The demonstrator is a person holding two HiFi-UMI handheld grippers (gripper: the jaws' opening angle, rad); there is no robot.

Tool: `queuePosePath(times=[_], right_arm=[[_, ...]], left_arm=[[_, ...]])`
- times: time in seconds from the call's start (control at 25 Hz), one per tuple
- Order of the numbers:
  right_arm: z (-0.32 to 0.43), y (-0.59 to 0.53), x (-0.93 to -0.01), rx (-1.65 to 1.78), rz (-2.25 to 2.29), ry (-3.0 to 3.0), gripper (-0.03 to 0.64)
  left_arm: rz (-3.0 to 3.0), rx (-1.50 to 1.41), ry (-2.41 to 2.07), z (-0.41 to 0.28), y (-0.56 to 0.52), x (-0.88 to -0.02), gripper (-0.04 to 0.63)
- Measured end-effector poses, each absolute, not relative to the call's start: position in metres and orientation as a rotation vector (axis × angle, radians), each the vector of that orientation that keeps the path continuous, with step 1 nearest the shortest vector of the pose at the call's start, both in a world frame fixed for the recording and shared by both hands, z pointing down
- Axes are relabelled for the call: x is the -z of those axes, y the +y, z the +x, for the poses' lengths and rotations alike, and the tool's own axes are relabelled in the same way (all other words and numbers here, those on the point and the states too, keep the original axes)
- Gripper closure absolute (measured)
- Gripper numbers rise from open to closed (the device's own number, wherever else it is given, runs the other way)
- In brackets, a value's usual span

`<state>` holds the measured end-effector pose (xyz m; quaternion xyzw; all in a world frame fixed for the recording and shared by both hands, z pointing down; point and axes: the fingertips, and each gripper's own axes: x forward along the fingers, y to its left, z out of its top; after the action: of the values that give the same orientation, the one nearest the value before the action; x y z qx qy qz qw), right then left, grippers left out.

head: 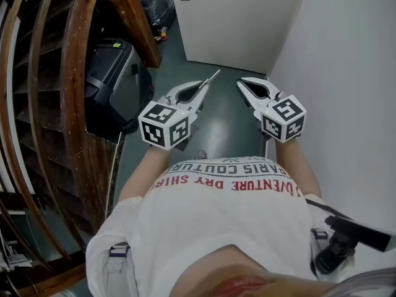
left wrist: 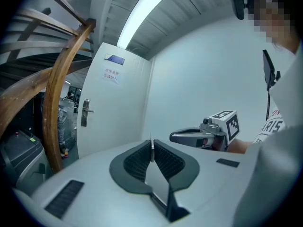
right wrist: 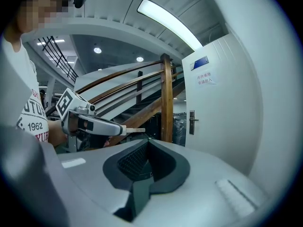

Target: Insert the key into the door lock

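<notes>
Well short of the white door (head: 235,23), the left claw (head: 203,85) pinches the key (head: 212,77), blade forward, while the right claw (head: 243,83) is clenched and empty. Approach step, I'd say: next, carry the key to the door lock (left wrist: 84,118).

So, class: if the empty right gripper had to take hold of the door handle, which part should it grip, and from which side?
Probably the level bar of the door handle, near its free end, away from the upright plate. Come at the door head-on with the right gripper rolled so its jaws close above and below the bar. It is shut now, so open first.
</notes>
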<state>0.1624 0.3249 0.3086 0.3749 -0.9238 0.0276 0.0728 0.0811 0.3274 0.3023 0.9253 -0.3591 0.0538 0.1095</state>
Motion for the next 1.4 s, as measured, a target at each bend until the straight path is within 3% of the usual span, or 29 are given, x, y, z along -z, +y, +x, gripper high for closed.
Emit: queuePosePath(times=[0.36, 1.0, 1.4], right_arm=[[0.150, 0.246, -0.337, -0.103, 1.127, -2.754, 0.615], [0.070, -0.173, -0.348, -0.170, 1.157, -2.717, 0.615], [0.065, -0.285, -0.329, -0.125, 1.205, -2.696, 0.615]], left_arm=[[2.689, -0.131, -1.082, 0.058, 0.247, -0.327, 0.572], [2.639, -0.218, -1.078, -0.023, -0.177, -0.343, 0.572], [2.661, -0.195, -1.101, -0.047, -0.297, -0.321, 0.572]])
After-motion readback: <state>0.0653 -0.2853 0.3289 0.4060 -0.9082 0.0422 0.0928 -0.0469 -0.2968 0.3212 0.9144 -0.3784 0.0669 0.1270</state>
